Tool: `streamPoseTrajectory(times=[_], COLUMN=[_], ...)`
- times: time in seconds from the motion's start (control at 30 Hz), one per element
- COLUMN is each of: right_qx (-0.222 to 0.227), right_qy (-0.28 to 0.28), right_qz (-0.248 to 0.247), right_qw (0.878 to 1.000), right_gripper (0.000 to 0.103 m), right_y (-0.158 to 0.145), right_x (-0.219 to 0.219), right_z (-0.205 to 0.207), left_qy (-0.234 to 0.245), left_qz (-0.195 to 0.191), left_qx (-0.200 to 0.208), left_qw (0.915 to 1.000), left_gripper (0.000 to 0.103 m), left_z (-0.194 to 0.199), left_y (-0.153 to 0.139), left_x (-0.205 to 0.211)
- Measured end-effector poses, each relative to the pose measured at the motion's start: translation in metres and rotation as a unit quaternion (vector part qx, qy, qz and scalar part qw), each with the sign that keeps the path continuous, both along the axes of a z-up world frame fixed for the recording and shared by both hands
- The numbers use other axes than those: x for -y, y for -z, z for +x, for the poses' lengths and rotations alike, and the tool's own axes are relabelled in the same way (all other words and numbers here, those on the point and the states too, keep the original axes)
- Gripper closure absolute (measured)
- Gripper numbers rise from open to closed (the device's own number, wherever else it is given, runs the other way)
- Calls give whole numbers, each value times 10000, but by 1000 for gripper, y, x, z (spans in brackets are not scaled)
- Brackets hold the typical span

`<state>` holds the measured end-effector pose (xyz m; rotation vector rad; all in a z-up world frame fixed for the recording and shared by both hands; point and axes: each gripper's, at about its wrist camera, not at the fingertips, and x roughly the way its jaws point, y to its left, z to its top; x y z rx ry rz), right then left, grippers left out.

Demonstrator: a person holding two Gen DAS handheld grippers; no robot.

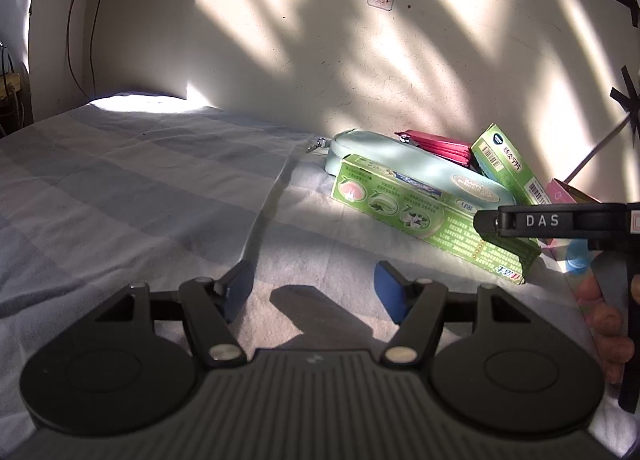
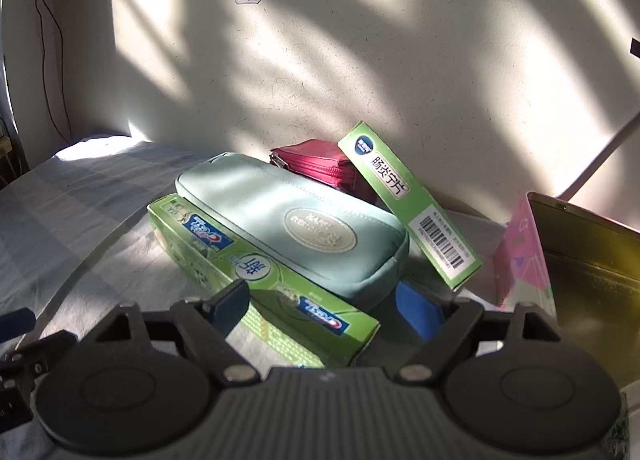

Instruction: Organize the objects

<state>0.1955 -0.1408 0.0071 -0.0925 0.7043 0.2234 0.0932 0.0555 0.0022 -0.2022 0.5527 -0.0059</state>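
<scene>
A long green toothpaste box (image 2: 256,272) lies on the checked cloth, with a mint zip pouch (image 2: 296,220) resting on its far edge. Behind them sit a magenta wallet (image 2: 320,166) and a tilted green medicine box (image 2: 412,208). My right gripper (image 2: 324,308) is open. The near end of the toothpaste box lies between its fingers, and a gap shows at the right pad. My left gripper (image 1: 316,292) stands open over bare cloth, left of the toothpaste box (image 1: 420,212), with nothing between its pads. In the left wrist view one finger of the right gripper (image 1: 560,220) crosses that box.
An open gold tin (image 2: 580,260) stands at the right, with a pink box (image 2: 524,252) leaning against it. The wall (image 2: 360,60) rises close behind the pile. The folded blue-grey cloth (image 1: 140,188) stretches to the left. A hand (image 1: 608,324) holds the right tool.
</scene>
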Motion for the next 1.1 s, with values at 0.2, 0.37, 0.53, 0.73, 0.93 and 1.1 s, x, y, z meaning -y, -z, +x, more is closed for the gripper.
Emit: streamPoseTrajectory(times=[0.2, 0.37, 0.53, 0.73, 0.93, 1.1], right_qx=[-63, 391, 478, -37, 755, 1044], right_qy=[-463, -802, -995, -1165, -1429, -1387], right_qz=[-520, -969, -681, 454, -633, -829], right_qw=[9976, 9913, 9916, 9922, 9848, 9813], right_gripper=[46, 61, 69, 73, 72, 71], right_y=[12, 13, 11, -3, 7, 16], right_x=[-13, -23, -19, 9, 7, 1], right_z=[-22, -57, -92, -134, -199, -212], left_qy=[-145, -174, -104, -16, 233, 624], left_qz=[-508, -774, -758, -780, -739, -775], left_qx=[-171, -170, -48, -5, -72, -357], left_qw=[9985, 9967, 9971, 9970, 9970, 9944], left_gripper=[34, 34, 28, 28, 23, 21], left_z=[4, 2, -1, -1, -1, -7], left_y=[3, 4, 2, 2, 3, -7], left_x=[-16, -22, -21, -21, -16, -1])
